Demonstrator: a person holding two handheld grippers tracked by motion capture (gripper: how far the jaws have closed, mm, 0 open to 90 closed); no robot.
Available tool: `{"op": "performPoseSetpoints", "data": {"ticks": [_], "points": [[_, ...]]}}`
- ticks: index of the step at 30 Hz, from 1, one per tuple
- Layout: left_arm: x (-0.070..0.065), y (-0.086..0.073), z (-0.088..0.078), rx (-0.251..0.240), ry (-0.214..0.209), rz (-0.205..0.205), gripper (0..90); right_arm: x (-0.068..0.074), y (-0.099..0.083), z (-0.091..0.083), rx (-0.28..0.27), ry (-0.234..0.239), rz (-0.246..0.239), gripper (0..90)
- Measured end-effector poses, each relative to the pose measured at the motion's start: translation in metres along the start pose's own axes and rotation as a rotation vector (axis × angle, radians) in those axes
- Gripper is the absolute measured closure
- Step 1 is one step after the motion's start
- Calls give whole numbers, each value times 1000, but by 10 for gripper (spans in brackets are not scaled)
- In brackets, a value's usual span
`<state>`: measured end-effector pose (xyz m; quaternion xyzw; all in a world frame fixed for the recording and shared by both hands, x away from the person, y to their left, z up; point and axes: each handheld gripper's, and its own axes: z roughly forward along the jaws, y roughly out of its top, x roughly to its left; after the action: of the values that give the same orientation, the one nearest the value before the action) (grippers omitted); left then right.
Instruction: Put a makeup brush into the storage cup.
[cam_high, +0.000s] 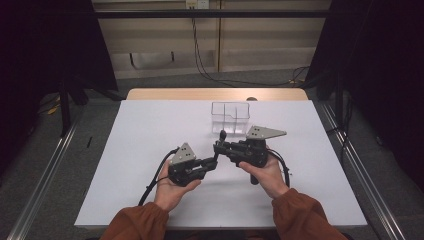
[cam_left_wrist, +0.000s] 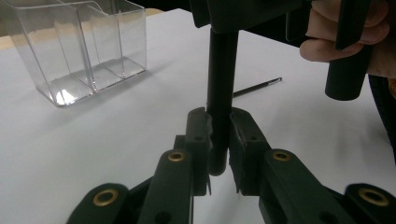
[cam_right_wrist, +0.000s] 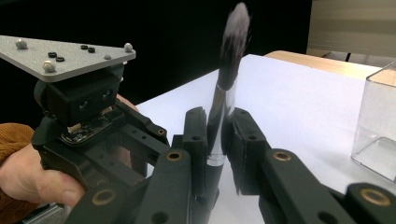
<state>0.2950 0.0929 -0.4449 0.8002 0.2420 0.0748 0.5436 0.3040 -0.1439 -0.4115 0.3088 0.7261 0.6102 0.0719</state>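
The brush (cam_right_wrist: 219, 116) is held up in the air over the white bench (cam_high: 150, 150), between the two grippers. Both grippers have hold of it at once.

The left gripper (cam_left_wrist: 219, 140) has its jaws closed tight on the black handle end of the brush. In the left gripper view the handle (cam_left_wrist: 222, 84) goes straight up from the jaws, and its round tip pokes out just under them.

The right gripper (cam_right_wrist: 215, 135) has its jaws closed on the shiny silver part of the brush, just under the hair. No gap shows between the jaws and the brush. In the right gripper view the soft dark hair (cam_right_wrist: 235, 32) sticks up above the jaws, with a pale tip.

In the high view the two grippers meet in the middle of the bench, the left gripper (cam_high: 212, 164) low and the right gripper (cam_high: 220, 145) a little higher. A hand holds each one, and both sleeves are brown.

A clear box (cam_high: 230, 118) with walls inside it stands on the bench just past the grippers. A thin black pen (cam_left_wrist: 257, 87) lies flat on the bench near the right hand (cam_left_wrist: 345, 37).
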Motion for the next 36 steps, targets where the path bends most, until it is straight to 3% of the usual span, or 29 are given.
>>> {"op": "performPoseSetpoints", "data": {"ticks": [7,17,19,21,26,33,36], "points": [[0,-2,-1,-22,0,-4,748,2,1,0,4,16,-12,799],[1,-1,-1,-14,-4,-21,631,3,1,0,3,18,-38,800],[0,-1,-2,-12,23,-26,577,4,1,0,3,20,-41,800],[0,0,-2,-8,20,-29,567,3,1,-1,2,18,-42,800],[2,1,-4,-14,39,-48,427,3,2,-1,2,19,-49,800],[1,1,-4,-27,41,-33,313,3,3,-3,-2,17,-51,800],[1,1,-4,-21,58,-30,221,2,3,-3,-7,15,-55,800]]}}
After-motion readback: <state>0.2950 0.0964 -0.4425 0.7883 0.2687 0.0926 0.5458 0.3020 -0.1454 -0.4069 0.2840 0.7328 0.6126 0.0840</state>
